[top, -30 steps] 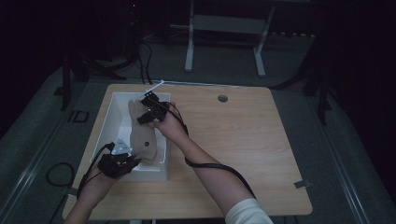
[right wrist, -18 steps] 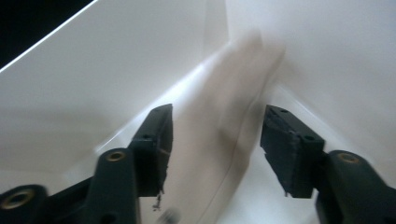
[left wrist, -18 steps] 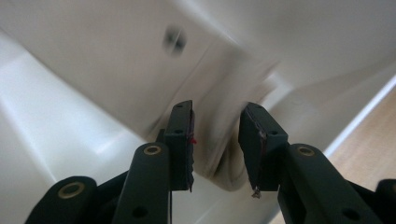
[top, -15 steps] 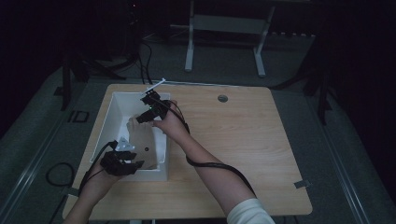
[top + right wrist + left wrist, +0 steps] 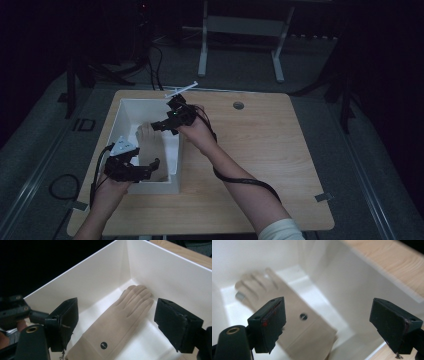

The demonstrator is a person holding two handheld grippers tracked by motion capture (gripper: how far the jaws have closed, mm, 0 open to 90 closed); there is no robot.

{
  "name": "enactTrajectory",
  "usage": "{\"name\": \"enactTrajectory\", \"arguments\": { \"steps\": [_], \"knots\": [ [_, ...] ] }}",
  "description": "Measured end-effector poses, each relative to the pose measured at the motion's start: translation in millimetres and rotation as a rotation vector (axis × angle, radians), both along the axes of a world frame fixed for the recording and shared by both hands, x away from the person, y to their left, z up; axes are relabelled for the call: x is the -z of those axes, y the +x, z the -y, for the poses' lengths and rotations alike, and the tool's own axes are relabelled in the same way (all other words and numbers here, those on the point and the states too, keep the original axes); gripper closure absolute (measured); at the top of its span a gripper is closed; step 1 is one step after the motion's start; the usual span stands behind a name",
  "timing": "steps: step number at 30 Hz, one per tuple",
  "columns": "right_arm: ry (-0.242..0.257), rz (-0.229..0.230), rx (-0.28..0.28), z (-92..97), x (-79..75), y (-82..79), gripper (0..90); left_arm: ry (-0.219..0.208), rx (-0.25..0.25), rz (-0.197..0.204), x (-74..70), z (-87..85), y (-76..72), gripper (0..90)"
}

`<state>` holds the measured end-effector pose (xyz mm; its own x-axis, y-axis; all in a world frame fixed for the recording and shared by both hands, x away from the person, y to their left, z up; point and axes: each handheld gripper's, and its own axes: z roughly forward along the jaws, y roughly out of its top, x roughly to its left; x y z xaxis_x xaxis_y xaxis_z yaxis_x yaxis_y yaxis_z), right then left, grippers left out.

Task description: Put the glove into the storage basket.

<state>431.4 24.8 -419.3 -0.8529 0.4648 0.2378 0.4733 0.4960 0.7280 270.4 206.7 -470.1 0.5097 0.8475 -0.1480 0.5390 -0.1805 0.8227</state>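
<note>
Dark room, one lit wooden table point(image 5: 260, 165), glove settled in its box.

White box point(image 5: 125, 112) sits toward nine o'clock on the tabletop, the beige glove point(image 5: 117, 322) lying flat on its floor, fingers toward the far wall. Left gripper point(image 5: 137, 170) at the near rim and right gripper point(image 5: 162, 124) over the far end both have jaws that have just been opening, now spread with nothing between them, likely releasing the glove laid flat.

Beige glove point(image 5: 294, 322) inside white bin point(image 5: 352, 290)
</note>
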Motion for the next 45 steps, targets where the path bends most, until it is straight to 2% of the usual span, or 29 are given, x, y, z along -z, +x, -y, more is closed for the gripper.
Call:
{"name": "enactTrajectory", "arguments": {
  "steps": [2,7,11,13,15,25,27,29,30,31,35,36,37,45],
  "knots": [
    [0.015,0.016,-0.003,8.4,-3.1,-3.3,19.4,-0.024,-0.002,0.014,-5.2,2.7,-1.3,14.3],
    [0.009,0.038,-0.019,29.6,-6.2,-11.3,19.6,-0.042,0.014,0.044,-15.9,15.3,-4.7,14.4],
    [0.017,0.049,-0.02,45.9,-7.8,-17.2,19.6,-0.044,0.038,0.064,-24.5,26.5,-5.6,14.4],
    [0.015,0.056,-0.022,49.5,-8.3,-18.4,19.6,-0.044,0.038,0.064,-24.5,26.5,-5.6,14.4],
    [0.013,0.069,-0.019,62.0,-10.1,-22.3,19.6,-0.046,0.072,0.077,-33.2,40.2,-6.6,14.4],
    [0.015,0.09,0.004,100.3,-13.8,-29.5,19.3,-0.042,0.154,0.106,-45.9,75.6,-11.8,14.5],
    [0.014,0.103,0.006,109.0,-14.4,-31.8,19.1,-0.037,0.14,0.142,-48.2,82.8,-15.2,14.9],
    [0.01,0.106,0.009,113.7,-14.8,-33.2,19.1,-0.042,0.143,0.153,-49.4,86.4,-16.6,14.9],
    [0.015,0.106,0.013,118.4,-15.1,-34.5,19.1,-0.041,0.16,0.164,-50.9,94.5,-18.2,14.9],
    [0.022,0.111,0.021,128.8,-15.2,-36.5,19.1,-0.041,0.167,0.165,-51.1,98.1,-18.4,14.9],
    [0.032,0.114,0.032,141.7,-14.7,-39.2,19.1,-0.046,0.192,0.154,-50.0,107.4,-17.5,14.9],
    [0.036,0.114,0.035,145.8,-13.8,-40.0,19.1,-0.044,0.211,0.146,-48.3,113.6,-16.6,14.9],
    [0.035,0.116,0.041,153.7,-11.2,-41.4,19.0,-0.043,0.218,0.144,-47.4,115.9,-16.2,14.9],
    [0.038,0.099,0.057,181.0,5.6,-45.8,19.1,-0.045,0.287,0.109,-32.7,138.1,-12.6,14.9]
  ]
}}
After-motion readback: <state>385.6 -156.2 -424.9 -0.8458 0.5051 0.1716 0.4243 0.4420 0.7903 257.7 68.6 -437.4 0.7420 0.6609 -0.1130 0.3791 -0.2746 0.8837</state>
